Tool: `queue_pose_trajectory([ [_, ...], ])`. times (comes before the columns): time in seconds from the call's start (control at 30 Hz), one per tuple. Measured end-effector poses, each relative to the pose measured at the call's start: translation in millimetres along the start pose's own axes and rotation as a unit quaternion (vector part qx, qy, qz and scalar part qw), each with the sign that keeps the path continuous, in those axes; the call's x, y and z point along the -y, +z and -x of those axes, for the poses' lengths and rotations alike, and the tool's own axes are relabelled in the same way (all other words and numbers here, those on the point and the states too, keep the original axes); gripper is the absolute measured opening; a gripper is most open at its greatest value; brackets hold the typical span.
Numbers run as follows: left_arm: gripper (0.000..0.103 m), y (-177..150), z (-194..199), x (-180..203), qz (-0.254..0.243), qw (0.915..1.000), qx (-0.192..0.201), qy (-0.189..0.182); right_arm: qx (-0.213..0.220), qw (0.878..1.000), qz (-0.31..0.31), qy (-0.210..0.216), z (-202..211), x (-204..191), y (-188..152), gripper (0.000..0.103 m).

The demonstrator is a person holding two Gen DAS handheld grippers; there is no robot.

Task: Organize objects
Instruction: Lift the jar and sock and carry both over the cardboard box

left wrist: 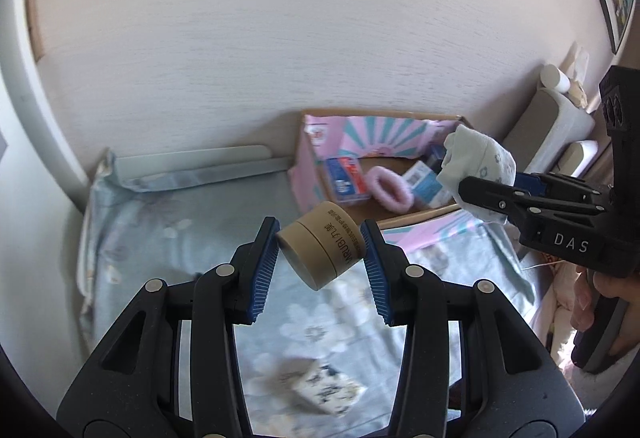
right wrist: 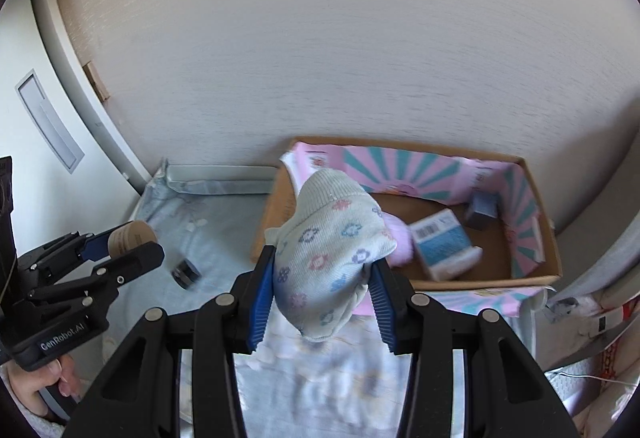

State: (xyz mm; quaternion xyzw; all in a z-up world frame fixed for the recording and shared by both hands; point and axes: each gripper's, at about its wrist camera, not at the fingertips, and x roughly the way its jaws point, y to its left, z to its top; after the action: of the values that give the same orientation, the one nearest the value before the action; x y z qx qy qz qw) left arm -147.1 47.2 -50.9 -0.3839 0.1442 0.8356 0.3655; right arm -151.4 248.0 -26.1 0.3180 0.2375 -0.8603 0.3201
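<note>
Your left gripper [left wrist: 320, 244] is clamped on a short round brown cardboard jar [left wrist: 322, 250], the blue ribbed pads pressing its two sides; the jar hangs tilted, its printed label facing you, above the pale blue flowered bedsheet [left wrist: 160, 222]. From your right wrist view the same jar [right wrist: 130, 236] sits pinched at the tip of the left gripper [right wrist: 120, 246], well to the left of the box.

Your right gripper [right wrist: 324, 270] is closed on a rolled pale blue sock with small flower prints [right wrist: 332, 250], which bulges up and out between the pads. In the left wrist view that sock [left wrist: 478, 161] hangs at the near right corner of the open cardboard box lined with pink and teal striped paper [left wrist: 360, 125], held there by the right gripper [left wrist: 486, 197].

Inside the box lie a fluffy pink hair scrunchie [left wrist: 390, 187], a flat blue and red packet [left wrist: 344, 179] just to its left, and a white and blue carton with a barcode [right wrist: 442, 244]; a small dark blue cube-shaped box [right wrist: 484, 209] stands in the far right corner (its markings are too blurred to read).

On the sheet, a small black round pot [right wrist: 186, 272] lies between the two grippers, and a blurred blue and white patterned packet [left wrist: 324, 390] lies near you beneath the left gripper.
</note>
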Motion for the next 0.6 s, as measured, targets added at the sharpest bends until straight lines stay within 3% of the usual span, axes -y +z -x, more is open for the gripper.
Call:
queue_pose_trajectory([
  [0.37, 0.039, 8.9, -31.2, 63.2, -0.015, 0.9997, -0.003, -0.02, -0.007, 0.999, -0.025, -0.024, 19.6, 74.1, -16.2, 0.041],
  [0.6, 0.039, 9.3, -46.2, 87.6, -0.021, 0.9995, -0.011, -0.021, -0.011, 0.999, -0.029, -0.025, 22.6, 101.0, -26.4, 0.041],
])
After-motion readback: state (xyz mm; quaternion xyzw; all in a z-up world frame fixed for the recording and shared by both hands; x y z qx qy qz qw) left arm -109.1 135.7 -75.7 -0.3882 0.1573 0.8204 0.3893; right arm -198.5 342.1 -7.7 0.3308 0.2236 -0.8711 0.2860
